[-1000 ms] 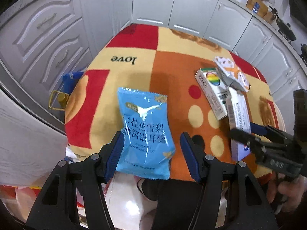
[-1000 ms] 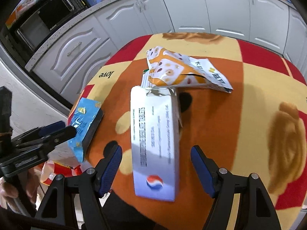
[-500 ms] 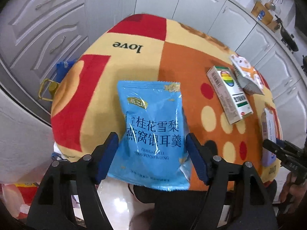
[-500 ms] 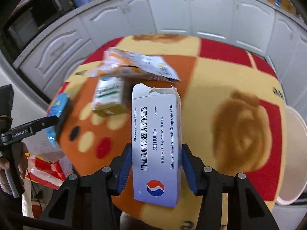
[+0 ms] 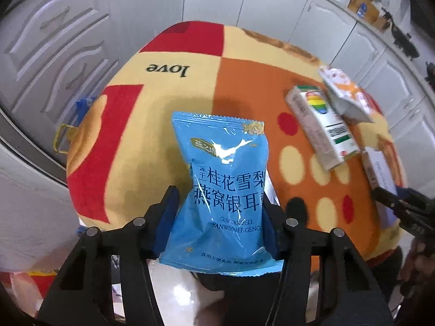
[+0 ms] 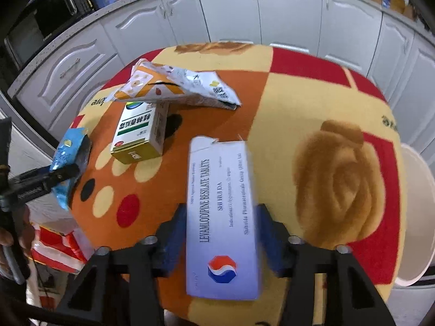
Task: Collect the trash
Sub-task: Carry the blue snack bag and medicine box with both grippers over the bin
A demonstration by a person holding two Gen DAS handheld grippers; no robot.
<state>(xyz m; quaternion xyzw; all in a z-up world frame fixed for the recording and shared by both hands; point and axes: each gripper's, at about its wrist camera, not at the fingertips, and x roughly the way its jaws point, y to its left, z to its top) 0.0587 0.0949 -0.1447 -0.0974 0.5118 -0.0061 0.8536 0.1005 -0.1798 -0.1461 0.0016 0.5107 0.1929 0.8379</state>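
Left gripper (image 5: 218, 214): jaws have just been closing, blue pads now pressed on both side edges of the blue snack packet (image 5: 225, 187), which is pinched between them and creased at the waist. Packet stands lengthwise along the fingers, top seal toward 12 o'clock, bottom seal hanging past the near edge of the table (image 5: 168, 103). In the right wrist view the same packet (image 6: 68, 160) shows edge-on at 9 o'clock, in the left gripper (image 6: 58, 174).

Right gripper (image 6: 220, 236): fingers clamped on the long sides of the white tablet box (image 6: 221, 217), torn flap end pointing to 12 o'clock, logo end nearest the camera. Box sits over the near table edge; can't tell whether it touches the cloth. In the left wrist view this box (image 5: 380, 171) is at 3 o'clock, in the right gripper (image 5: 391, 195).

Left on the table, left wrist view: rainbow-logo medicine box (image 5: 320, 127) lying flat at 2 o'clock, and the crumpled orange-white wrapper (image 5: 345, 95) just beyond it, overlapping its far end. In the right wrist view the medicine box (image 6: 141, 135) is at 10 o'clock and the wrapper (image 6: 176, 87) at 11 o'clock, resting on its far end.

Tablecloth (image 6: 312, 103) is patterned in red, orange and yellow, with "love" printed at the far side. White bucket rim (image 6: 418, 217) at 3 o'clock, beside the table. White cabinets (image 6: 285, 13) behind.
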